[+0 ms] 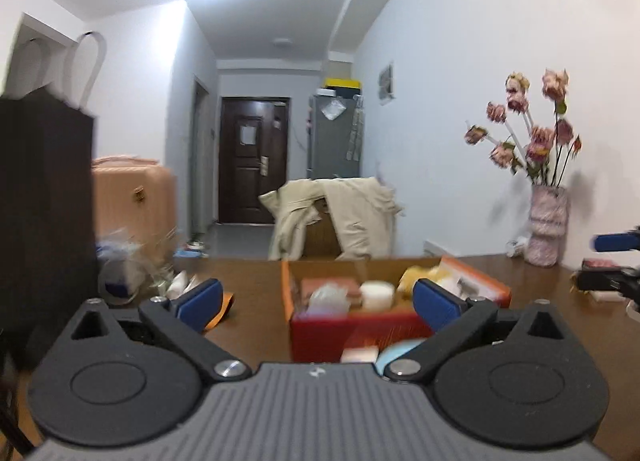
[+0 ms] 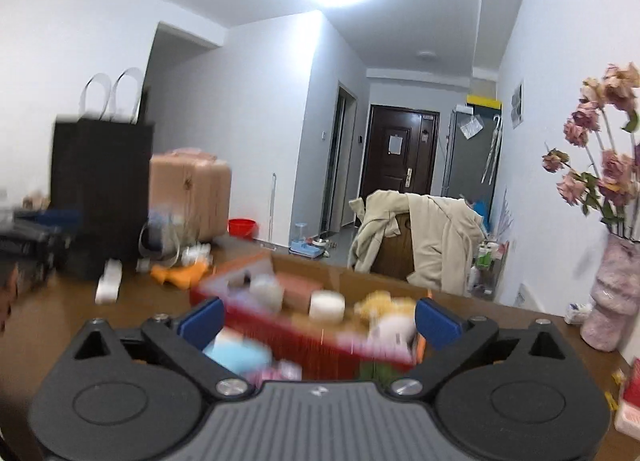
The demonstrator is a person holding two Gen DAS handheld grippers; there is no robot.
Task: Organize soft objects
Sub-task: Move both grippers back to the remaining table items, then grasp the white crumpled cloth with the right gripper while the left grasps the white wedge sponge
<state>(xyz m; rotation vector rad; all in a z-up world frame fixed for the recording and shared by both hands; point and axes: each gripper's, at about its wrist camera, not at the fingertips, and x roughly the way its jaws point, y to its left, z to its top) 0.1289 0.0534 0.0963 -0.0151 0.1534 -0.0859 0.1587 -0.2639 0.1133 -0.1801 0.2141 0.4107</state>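
While both the left gripper (image 1: 316, 299) and right gripper (image 2: 318, 321) hang spread and empty, the squishy yellow plush toy (image 2: 384, 303) sits far-right in the red-orange cardboard box (image 1: 352, 327), probably light, so pinch its fat middle.

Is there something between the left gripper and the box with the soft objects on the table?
Nothing visible blocks it. The left gripper, jaws open and empty, faces the red box directly, with only bare table between.

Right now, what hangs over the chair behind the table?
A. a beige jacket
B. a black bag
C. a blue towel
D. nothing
A: a beige jacket is draped over the back of the brown chair beyond the table's far edge.
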